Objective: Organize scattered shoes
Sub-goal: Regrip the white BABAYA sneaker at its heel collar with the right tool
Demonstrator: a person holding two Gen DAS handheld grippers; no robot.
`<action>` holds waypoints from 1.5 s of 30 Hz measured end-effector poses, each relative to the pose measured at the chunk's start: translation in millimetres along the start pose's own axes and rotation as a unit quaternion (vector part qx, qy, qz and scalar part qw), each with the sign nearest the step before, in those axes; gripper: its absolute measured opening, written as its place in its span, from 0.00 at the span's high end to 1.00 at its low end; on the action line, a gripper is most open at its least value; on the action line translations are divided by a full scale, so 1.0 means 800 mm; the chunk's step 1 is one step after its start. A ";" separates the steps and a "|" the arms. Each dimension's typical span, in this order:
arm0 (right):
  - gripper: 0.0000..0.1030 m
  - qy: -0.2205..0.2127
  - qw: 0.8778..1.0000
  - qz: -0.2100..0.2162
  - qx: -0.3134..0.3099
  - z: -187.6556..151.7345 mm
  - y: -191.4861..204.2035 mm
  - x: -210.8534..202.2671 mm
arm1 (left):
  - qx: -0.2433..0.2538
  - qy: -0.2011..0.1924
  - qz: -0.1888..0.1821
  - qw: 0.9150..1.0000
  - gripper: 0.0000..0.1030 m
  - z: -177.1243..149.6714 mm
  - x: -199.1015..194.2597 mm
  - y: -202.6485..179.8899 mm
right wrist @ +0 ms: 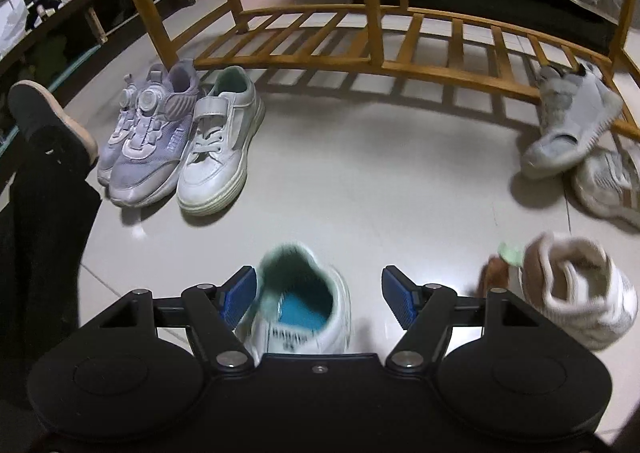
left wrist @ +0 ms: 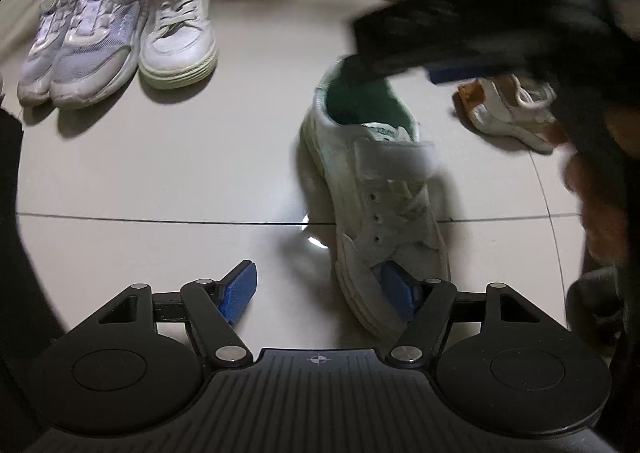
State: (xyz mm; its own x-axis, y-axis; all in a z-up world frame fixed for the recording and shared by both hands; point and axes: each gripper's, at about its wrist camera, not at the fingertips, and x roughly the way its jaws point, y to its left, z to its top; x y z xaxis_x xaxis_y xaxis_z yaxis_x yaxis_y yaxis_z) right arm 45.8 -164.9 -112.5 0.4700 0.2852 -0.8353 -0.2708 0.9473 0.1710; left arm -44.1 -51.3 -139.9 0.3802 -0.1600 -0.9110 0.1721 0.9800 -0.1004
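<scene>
A white strap shoe with green lining (left wrist: 376, 189) lies on the pale floor tiles, heel away from me in the left wrist view. My left gripper (left wrist: 318, 289) is open, and the shoe's toe lies in front of its right pad (left wrist: 394, 293). My right gripper (left wrist: 396, 71) comes in blurred from the upper right over the shoe's heel. In the right wrist view the heel opening (right wrist: 300, 293) sits between the open fingers of the right gripper (right wrist: 318, 289), close to the left pad (right wrist: 240, 295) and apart from the right one. The matching white shoe (right wrist: 220, 145) stands beside a lilac pair (right wrist: 148, 141).
A wooden slatted rack (right wrist: 360, 53) runs along the back. A grey shoe (right wrist: 572, 125) leans on it, with another shoe (right wrist: 612, 185) below. A beige high shoe (right wrist: 576, 293) lies at the right. A person's dark-trousered leg and foot (right wrist: 44, 121) are at the left.
</scene>
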 end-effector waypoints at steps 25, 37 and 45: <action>0.25 0.064 0.993 -0.081 -0.048 -0.026 -0.041 -0.001 | -0.012 0.003 0.013 1.000 0.31 0.011 0.002 0.020; 0.25 0.038 0.997 -0.061 -0.032 -0.039 -0.044 -0.048 | -0.034 0.012 0.011 0.999 0.34 0.015 -0.004 0.034; 0.23 0.007 0.999 -0.041 -0.028 -0.015 -0.031 -0.037 | -0.022 0.025 0.003 0.999 0.34 0.011 -0.007 0.022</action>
State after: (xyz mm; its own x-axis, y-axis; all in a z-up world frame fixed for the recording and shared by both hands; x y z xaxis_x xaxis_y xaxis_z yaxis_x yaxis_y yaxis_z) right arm 28.6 -198.8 -98.2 0.4812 0.2043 -0.8525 -0.2779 0.9579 0.0726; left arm -35.6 -34.0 -133.0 0.3350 -0.1489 -0.9304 0.1285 0.9854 -0.1114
